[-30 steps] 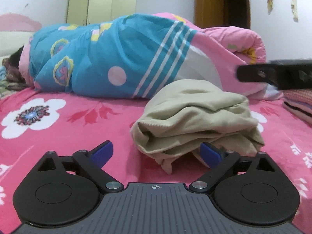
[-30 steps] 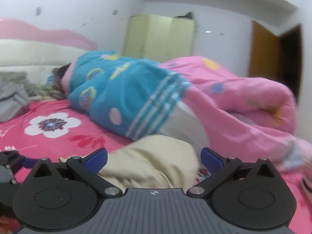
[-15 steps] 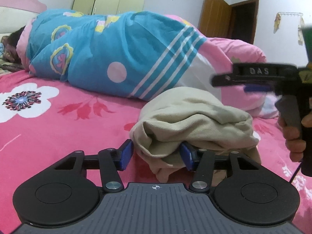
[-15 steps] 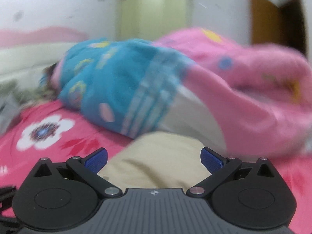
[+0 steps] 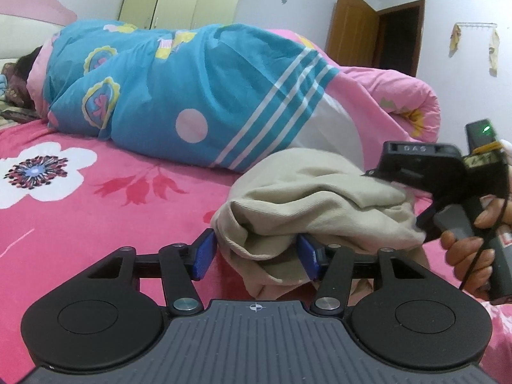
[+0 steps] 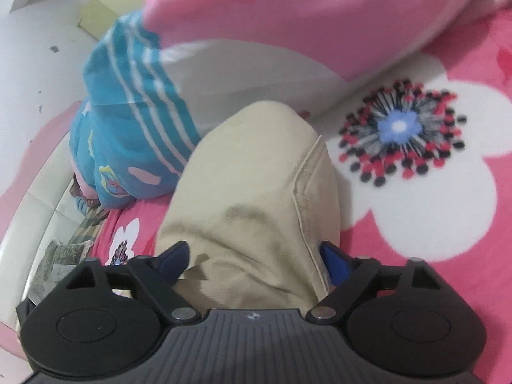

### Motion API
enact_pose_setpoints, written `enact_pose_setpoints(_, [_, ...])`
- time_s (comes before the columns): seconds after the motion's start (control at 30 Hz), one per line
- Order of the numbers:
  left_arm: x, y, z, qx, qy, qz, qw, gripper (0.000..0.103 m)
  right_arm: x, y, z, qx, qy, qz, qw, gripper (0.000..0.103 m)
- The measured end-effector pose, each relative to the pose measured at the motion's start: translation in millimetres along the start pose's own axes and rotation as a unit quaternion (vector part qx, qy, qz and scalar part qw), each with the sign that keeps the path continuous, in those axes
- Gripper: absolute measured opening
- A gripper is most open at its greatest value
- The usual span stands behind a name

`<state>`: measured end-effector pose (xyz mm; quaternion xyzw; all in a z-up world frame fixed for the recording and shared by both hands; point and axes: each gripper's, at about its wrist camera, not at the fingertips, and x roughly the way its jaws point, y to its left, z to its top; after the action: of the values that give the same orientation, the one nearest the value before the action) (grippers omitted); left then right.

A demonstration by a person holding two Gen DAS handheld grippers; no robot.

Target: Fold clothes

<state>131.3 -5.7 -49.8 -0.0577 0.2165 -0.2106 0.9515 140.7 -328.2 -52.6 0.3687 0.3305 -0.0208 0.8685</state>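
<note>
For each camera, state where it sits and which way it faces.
Left wrist: on the left gripper, low over the bed, looking level at the beige garment and quilt; its jaws straddle the garment's edge; the person's hand with the right gripper shows.
Right wrist: on the right gripper, rolled and pitched down onto the garment; its jaws flank the cloth.
Shared: garment, quilt, flowered bed cover.

Raised letters reading "DAS" are showing on the top of the right claw (image 5: 412, 172), nothing else legible.
</note>
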Motion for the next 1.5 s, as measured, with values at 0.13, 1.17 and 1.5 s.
enact_pose_setpoints(0.13, [1.5, 6.0, 0.6, -0.01, 0.007, 0.002, 0.9999, 0.055, -12.4, 23.3, -1.8, -0.033, -0.017, 0.007, 0.999, 0.057])
enact_pose_setpoints(1.17, [-17.9, 65.3, -17.6, -0.082, 0.038, 0.053, 0.9945, 0.066, 67.1, 243.3, -50.8, -0.203, 0.08, 0.182, 0.959, 0.032])
enact_pose_setpoints(1.5, [-27.6, 64.3, -19.5, -0.082, 0.02, 0.06, 0.9946, 0.068, -5.9, 188.4, -16.8, -0.15, 0.008, 0.166, 0.975, 0.063])
